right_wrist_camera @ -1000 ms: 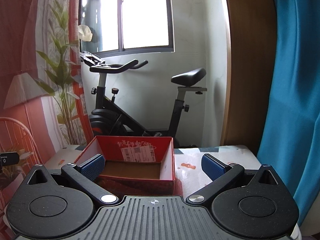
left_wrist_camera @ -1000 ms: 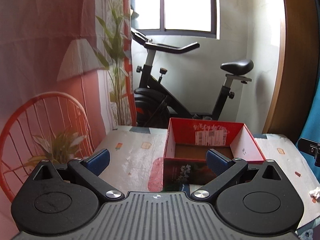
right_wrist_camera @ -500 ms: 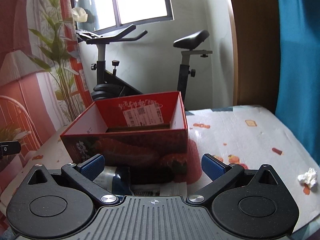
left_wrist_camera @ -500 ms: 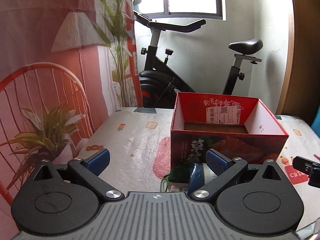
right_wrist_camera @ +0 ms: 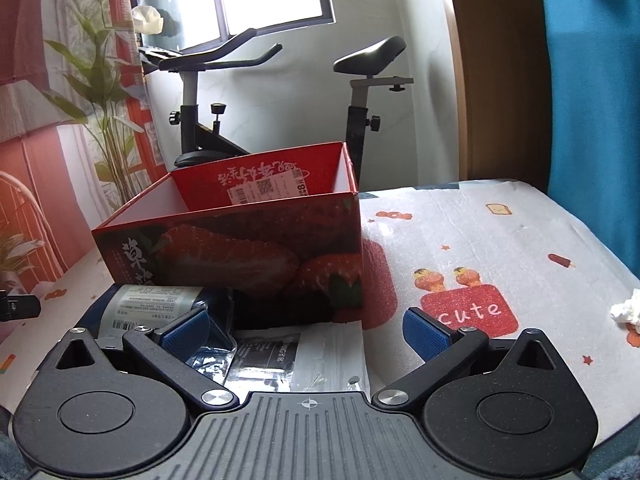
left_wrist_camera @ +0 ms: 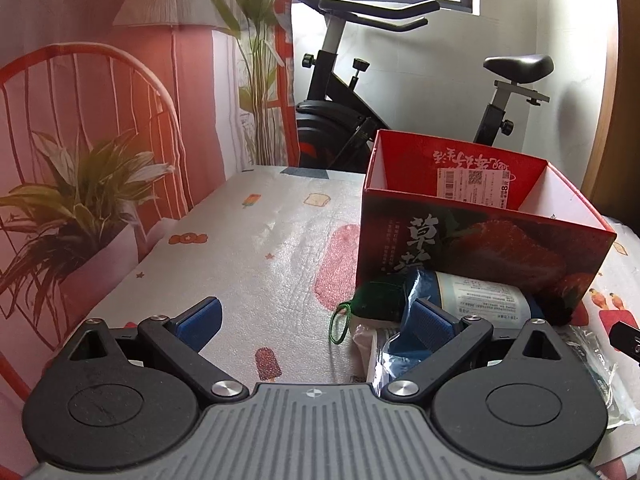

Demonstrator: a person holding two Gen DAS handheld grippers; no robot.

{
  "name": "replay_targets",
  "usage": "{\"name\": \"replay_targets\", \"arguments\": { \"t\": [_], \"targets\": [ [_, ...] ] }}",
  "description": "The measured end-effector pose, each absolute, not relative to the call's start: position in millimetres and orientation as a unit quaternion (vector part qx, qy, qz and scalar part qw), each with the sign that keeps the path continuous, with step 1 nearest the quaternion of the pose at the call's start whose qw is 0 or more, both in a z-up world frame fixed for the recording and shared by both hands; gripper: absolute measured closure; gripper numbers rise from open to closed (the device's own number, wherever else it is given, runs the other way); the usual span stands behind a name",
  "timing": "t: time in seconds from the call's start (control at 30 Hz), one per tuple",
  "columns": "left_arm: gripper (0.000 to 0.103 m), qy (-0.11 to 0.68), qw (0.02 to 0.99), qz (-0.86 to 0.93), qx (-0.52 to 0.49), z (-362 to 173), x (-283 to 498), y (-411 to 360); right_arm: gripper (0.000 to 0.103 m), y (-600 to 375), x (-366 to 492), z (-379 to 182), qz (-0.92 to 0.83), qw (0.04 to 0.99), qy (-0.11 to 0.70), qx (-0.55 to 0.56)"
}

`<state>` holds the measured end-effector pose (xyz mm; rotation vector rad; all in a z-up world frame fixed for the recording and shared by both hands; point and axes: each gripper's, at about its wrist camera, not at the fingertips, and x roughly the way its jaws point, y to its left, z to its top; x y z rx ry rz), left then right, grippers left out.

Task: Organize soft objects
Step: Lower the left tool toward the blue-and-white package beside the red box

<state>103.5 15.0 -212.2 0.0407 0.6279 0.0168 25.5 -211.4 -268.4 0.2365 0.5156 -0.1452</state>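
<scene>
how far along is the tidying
Nothing looks done: the red box shows no soft things inside, though its floor is hidden. Both grippers, left and right, are open and hold nothing. Left to do: the packets and green pouch lie before the box.

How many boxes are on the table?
1. The red strawberry box stands open on the table, behind the soft packets. Others may be out of view.
</scene>
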Motion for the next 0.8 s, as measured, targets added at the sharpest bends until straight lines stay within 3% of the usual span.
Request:
{"name": "replay_targets", "arguments": {
  "t": [0.27, 0.8],
  "targets": [
    [0.0, 0.358, 0.933, -0.035, -0.027, -220.7, 112.4, 27.8, 0.0, -202.9, 27.7, -271.7, -0.045, 0.958, 0.26, 0.108],
    [0.0, 0.391, 0.92, -0.016, 0.003, -227.2, 121.2, 21.9, 0.007, -199.7, 30.0, -275.3, -0.023, 0.957, 0.269, 0.11]
  ]
}}
